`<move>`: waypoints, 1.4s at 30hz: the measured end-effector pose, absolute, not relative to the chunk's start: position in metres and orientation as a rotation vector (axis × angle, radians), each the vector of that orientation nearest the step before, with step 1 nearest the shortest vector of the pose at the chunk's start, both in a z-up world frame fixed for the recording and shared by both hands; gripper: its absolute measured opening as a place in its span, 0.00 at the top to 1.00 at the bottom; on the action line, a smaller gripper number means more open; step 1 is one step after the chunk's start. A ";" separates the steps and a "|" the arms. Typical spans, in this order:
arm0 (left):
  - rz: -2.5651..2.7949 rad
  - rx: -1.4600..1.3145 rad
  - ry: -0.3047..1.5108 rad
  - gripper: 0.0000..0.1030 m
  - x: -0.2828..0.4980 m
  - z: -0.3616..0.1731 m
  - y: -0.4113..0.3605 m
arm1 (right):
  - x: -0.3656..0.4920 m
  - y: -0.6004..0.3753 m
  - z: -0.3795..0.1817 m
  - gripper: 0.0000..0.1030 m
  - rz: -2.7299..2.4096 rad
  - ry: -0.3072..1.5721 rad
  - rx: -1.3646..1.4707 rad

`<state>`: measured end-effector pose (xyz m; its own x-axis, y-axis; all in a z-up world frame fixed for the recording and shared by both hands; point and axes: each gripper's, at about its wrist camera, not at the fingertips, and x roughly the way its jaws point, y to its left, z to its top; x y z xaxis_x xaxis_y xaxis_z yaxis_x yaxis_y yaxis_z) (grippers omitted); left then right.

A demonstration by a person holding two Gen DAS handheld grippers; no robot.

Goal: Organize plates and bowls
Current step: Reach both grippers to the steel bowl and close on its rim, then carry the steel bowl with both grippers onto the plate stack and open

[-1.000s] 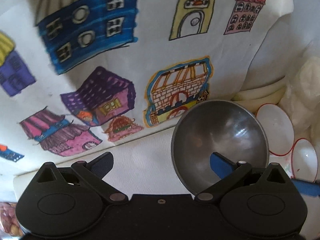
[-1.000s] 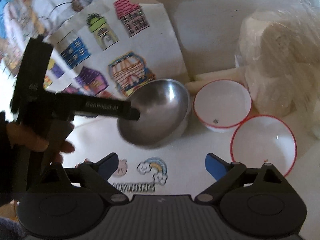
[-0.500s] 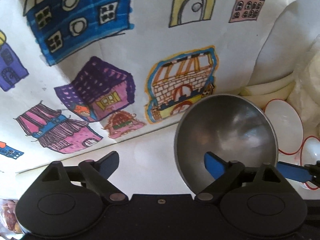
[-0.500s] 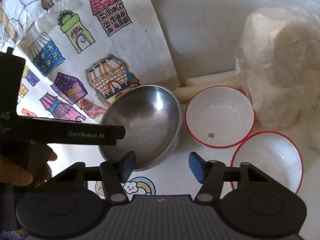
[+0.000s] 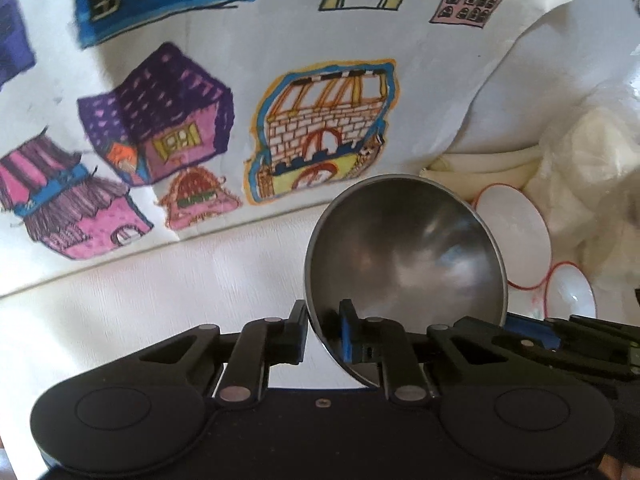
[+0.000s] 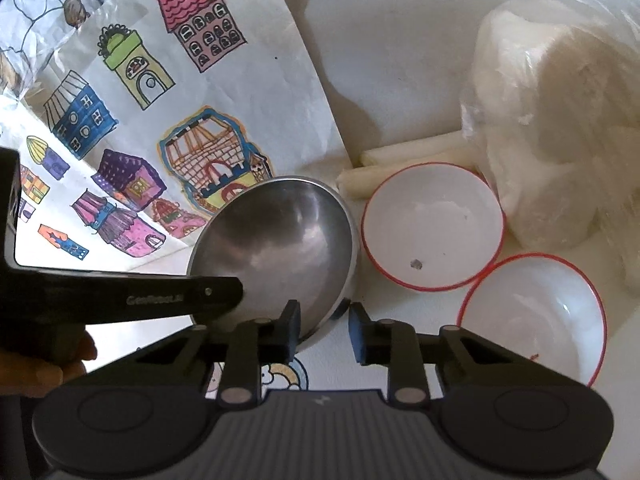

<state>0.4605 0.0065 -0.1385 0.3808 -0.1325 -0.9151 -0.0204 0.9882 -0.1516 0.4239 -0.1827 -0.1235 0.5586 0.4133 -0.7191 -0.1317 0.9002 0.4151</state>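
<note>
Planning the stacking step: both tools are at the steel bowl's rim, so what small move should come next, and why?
Probably finish closing, then lift the steel bowl slightly. The left tool and the right tool each straddle its rim, jaws closing. The bowl sits tilted beside the red-rimmed white bowl, so a small lift should clear that rim.

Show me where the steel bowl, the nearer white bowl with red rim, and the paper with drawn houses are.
steel bowl [image 6: 280,236]: right wrist view, inner wall.
nearer white bowl [image 6: 536,320]: right wrist view, inside bottom.
paper with drawn houses [image 5: 280,40]: left wrist view, blank area between houses.
</note>
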 end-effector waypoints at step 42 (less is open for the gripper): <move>-0.223 -0.127 1.317 0.79 0.283 -0.127 -0.091 | 0.253 -0.271 -0.121 0.74 0.332 1.067 0.291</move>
